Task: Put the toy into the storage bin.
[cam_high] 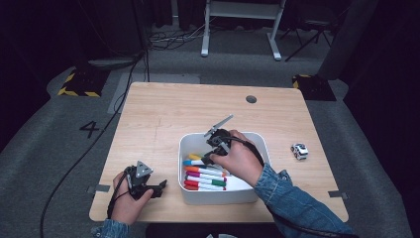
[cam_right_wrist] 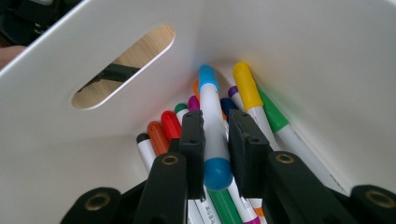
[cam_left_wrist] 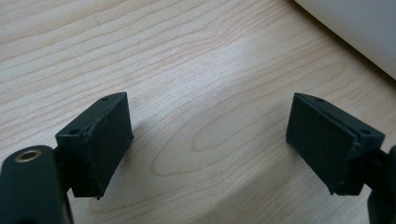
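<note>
Over on the left, the left tongs point(cam_left_wrist: 208, 140) rest wide apart on the wooden surface point(cam_high: 163, 111), holding nothing. Next comes the white bin point(cam_high: 190, 198) of markers, where the right tongs point(cam_right_wrist: 215, 140) squeeze a blue marker point(cam_right_wrist: 212, 126).

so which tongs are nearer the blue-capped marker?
Right. The right tongs are inside the white bin, shut on the blue-capped marker. The left tongs rest open on the bare table, outside the bin's left wall.
</note>
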`<state>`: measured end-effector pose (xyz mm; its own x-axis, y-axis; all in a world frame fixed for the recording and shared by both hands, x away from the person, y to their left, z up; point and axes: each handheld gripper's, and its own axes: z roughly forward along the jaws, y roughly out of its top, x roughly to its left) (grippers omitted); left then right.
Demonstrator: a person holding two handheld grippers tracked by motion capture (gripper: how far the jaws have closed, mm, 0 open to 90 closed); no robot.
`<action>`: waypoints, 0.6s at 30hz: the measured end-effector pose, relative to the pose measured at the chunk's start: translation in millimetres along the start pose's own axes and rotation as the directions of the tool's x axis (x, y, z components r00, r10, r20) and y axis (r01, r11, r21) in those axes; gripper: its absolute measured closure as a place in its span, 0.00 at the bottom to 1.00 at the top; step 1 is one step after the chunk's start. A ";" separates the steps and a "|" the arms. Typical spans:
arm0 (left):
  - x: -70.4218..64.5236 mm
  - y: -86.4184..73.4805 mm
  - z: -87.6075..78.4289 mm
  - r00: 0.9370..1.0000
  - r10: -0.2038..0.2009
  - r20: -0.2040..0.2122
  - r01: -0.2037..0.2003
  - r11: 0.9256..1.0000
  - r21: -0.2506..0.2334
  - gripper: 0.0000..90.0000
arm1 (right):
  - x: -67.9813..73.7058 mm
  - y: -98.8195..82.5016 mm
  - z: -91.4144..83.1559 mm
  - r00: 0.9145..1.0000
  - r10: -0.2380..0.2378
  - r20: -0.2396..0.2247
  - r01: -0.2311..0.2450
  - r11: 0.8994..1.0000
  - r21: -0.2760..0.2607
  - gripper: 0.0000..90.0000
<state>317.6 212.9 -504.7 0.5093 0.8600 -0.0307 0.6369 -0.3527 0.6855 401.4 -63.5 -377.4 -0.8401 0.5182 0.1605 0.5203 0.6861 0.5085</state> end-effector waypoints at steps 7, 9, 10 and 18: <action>0.1 0.0 0.0 1.000 0.000 0.001 0.000 1.000 0.000 0.16 | -2.0 -1.5 10.2 0.999 -0.016 0.027 0.015 0.999 0.040 0.85; 0.1 0.0 0.0 1.000 0.000 0.001 0.000 1.000 0.000 0.16 | -1.9 -2.0 12.4 0.999 -0.021 0.032 0.020 0.999 0.045 0.85; 0.1 0.0 0.0 1.000 0.000 0.000 0.000 1.000 0.000 0.16 | -1.5 -2.1 13.4 0.999 -0.021 0.033 0.019 0.999 0.051 0.85; 0.0 0.0 0.0 1.000 0.000 0.001 0.000 1.000 0.000 0.16 | -3.3 -6.6 18.4 0.999 -0.018 0.033 0.015 0.996 0.091 0.80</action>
<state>317.7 212.9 -504.7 0.5097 0.8598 -0.0313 0.6370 -0.3527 0.6855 403.5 -60.3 -396.9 -0.8437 0.5224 0.1232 0.5196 0.7375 0.4315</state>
